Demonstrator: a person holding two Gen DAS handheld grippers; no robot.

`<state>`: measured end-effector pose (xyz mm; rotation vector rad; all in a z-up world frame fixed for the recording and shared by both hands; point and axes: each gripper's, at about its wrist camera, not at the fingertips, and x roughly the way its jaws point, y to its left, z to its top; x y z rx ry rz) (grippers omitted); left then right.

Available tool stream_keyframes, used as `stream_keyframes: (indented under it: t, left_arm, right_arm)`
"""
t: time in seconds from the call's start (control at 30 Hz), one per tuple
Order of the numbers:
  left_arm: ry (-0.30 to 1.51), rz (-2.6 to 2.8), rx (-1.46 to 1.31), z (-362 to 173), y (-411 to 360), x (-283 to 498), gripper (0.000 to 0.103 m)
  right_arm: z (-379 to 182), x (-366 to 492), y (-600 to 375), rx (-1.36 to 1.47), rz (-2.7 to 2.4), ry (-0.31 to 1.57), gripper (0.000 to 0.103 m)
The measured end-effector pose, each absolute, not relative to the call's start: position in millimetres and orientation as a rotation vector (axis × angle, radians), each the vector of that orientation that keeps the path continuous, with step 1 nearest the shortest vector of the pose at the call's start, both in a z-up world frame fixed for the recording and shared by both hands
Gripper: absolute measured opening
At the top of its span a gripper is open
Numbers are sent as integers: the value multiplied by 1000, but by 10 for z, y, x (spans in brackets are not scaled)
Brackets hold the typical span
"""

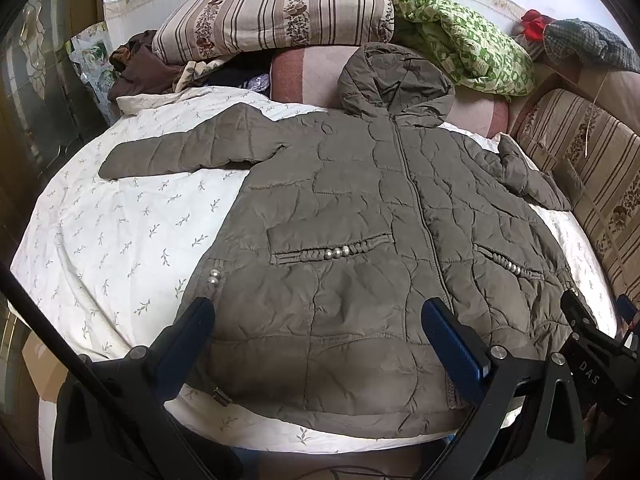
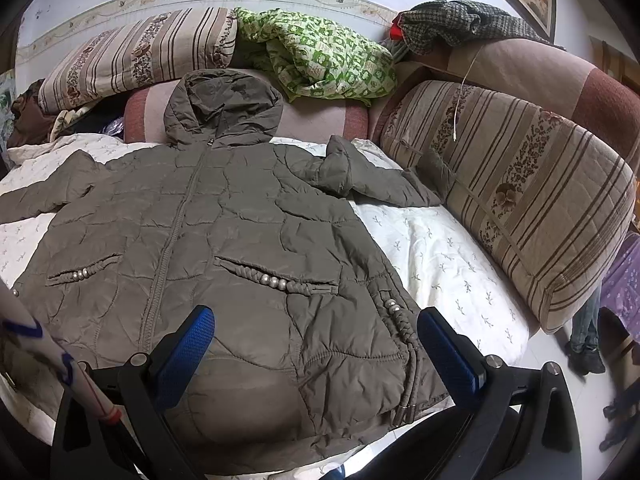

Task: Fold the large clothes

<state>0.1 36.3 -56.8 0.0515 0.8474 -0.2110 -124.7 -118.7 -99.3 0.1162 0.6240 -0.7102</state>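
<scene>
A grey-brown hooded quilted jacket (image 1: 360, 208) lies face up and zipped on a white leaf-print sheet (image 1: 120, 240). Its left sleeve (image 1: 180, 152) stretches out flat; its right sleeve (image 2: 372, 180) is bunched against a striped cushion. The hood (image 1: 396, 80) rests on a pink bolster. My left gripper (image 1: 316, 340) is open and empty above the jacket's hem, left half. My right gripper (image 2: 316, 340) is open and empty above the hem's right half; it also shows in the left wrist view (image 1: 592, 336). The jacket (image 2: 224, 232) fills the right wrist view.
Striped pillows (image 1: 276, 16), a green patterned blanket (image 1: 472, 44) and a checked cloth (image 1: 588, 40) are piled at the head of the bed. A long striped cushion (image 2: 520, 184) borders the right side. Floor (image 2: 560, 344) lies beyond the bed's right corner.
</scene>
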Motion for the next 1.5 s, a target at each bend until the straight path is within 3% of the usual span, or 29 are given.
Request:
stream_keyframes:
  t: [0.87, 1.27, 1.3, 1.37, 1.4, 1.43, 1.5]
  left_arm:
    - [897, -191, 40, -717, 441, 182, 103]
    - [825, 15, -123, -552, 1663, 1170, 103]
    - [820, 27, -143, -564, 1833, 1365, 102]
    - [845, 27, -170, -602, 2109, 1715, 79]
    - [882, 21, -210, -649, 2319, 1974, 58]
    - [903, 25, -242, -672, 2436, 2104, 50]
    - [927, 25, -369, -787, 2811, 2449, 50]
  right_arm:
    - [-1006, -1122, -1186, 127, -674, 668, 103]
    - [-1030, -941, -1130, 96, -640, 695, 103]
    - [-1045, -923, -1132, 95, -638, 701, 103]
    - [-1093, -880, -1133, 89, -637, 718, 103]
    - [-1120, -855, -1130, 86, -638, 729, 103]
    - [-1147, -832, -1131, 81, -639, 739, 103]
    - [-1216, -779, -1132, 69, -644, 762, 103]
